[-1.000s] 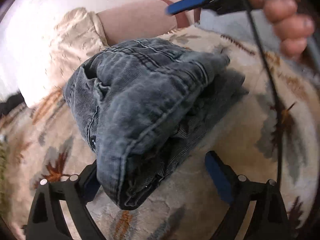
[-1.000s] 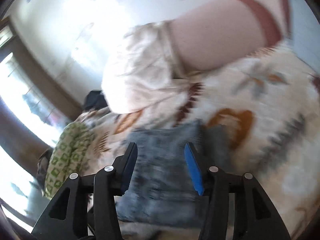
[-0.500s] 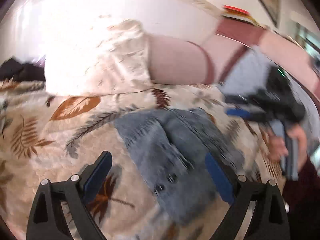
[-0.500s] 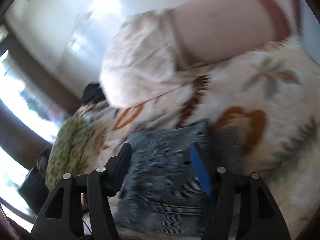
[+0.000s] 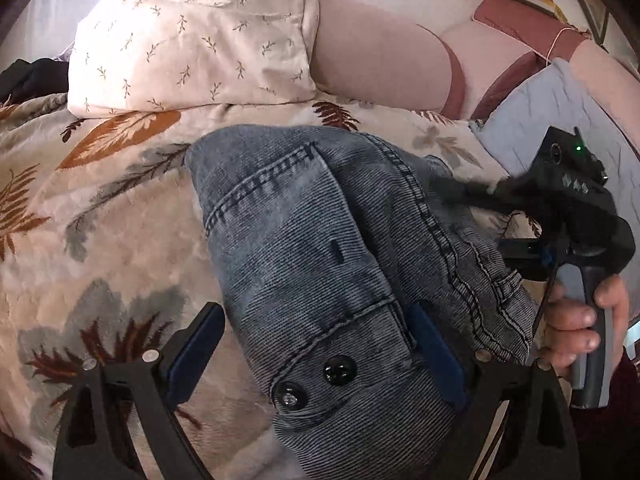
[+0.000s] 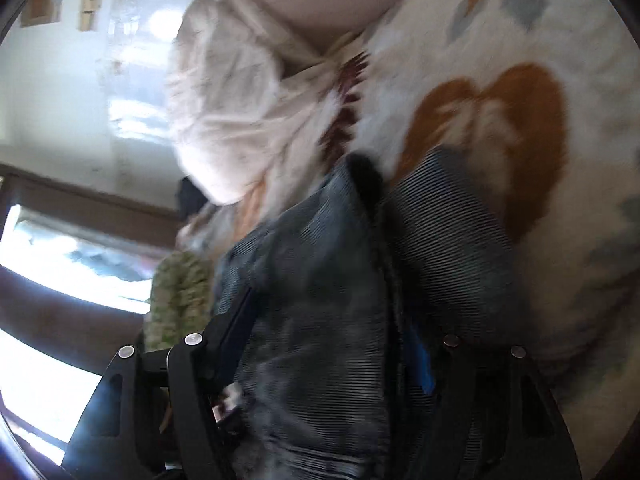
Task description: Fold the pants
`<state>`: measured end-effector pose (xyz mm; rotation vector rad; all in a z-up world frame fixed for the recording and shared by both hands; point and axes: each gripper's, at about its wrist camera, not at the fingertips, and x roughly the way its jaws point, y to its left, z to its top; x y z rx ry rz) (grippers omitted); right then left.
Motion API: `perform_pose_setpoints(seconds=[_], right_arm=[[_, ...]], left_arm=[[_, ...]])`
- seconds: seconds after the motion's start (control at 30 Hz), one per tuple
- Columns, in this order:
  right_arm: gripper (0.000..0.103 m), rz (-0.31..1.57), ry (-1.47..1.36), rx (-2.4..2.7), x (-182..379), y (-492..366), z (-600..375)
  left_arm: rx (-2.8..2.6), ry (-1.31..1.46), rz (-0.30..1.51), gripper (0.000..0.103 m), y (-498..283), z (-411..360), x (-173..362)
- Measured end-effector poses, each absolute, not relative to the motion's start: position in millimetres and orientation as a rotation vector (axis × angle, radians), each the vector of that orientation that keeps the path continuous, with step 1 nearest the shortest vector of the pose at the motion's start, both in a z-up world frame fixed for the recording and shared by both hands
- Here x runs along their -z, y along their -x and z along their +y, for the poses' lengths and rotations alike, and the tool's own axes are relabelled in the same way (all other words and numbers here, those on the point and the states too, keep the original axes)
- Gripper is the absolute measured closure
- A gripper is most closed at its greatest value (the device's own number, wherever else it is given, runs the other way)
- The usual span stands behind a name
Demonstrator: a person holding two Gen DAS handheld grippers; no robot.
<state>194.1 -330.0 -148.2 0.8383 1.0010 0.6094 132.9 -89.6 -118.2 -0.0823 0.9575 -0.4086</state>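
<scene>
Left claw [image 5: 314,320]: released, pads spread wide. Straddles the near end of the pants [image 5: 320,240] without gripping; outer pad clear over the blanket [image 5: 120,240], inner pad just beside the denim.

Right claw [image 6: 328,312]: closing, with a thick wad of denim between the pads. Cannot tell through the blur whether the pads bite yet. From the left wrist view, seen reaching into the far side edge of the bundle, with the person's hand [image 5: 580,320] on the grip.

Outward from the left claw: pants directly ahead and beneath, lying on the bed as a compact folded packet, pocket stitching on top, two dark buttons at the near end. Beyond the packet, a leaf-print pillow [image 5: 192,40].

Progress, as a judgement: nearly finished. Legs already doubled up into one short stack. Left to do, probably: squaring the loose, rumpled layers on the right claw's side, perhaps one last tuck or press flat.

Against a second ago: then bunched up high and close to the left claw, a fold draped at its pad; now down flat on the blanket and free of that claw. On the right side, then lying ahead of the spread pads with blanket showing round it; now filling the gap and most of the view.
</scene>
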Motion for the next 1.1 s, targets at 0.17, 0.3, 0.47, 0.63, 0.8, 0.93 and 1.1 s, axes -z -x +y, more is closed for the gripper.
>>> perform_pose_setpoints(seconds=[0.17,0.3,0.47,0.63,0.8,0.93,1.1], right_arm=[[0.087,0.994,-0.755,-0.627,128,-186,-318],[0.090,0.916,-0.728,-0.611,97,-171,-327],[0.092,0.804,-0.637,-0.549,58,-150,-345],[0.089,0.944,-0.577,-0.352,127,-181,-353],[0.077,0.972,-0.685,-0.372,152,-193,-368],[0.067,1.005,-0.691,-0.361,140,-189,-379],[0.056,0.848,-0.703,-0.308,87,-163,-410]], left_arm=[[0.401,0.071,0.951,0.015,-131,-95,115],[0.429,0.027,0.926,0.016,-126,-112,103],[0.438,-0.033,0.941,0.011,-133,-144,108],[0.417,-0.086,0.953,0.010,-133,-150,115],[0.435,-0.036,0.959,0.010,-118,-125,99],[0.440,-0.074,1.024,0.008,-113,-129,124],[0.430,-0.002,1.070,0.001,-117,-125,132]])
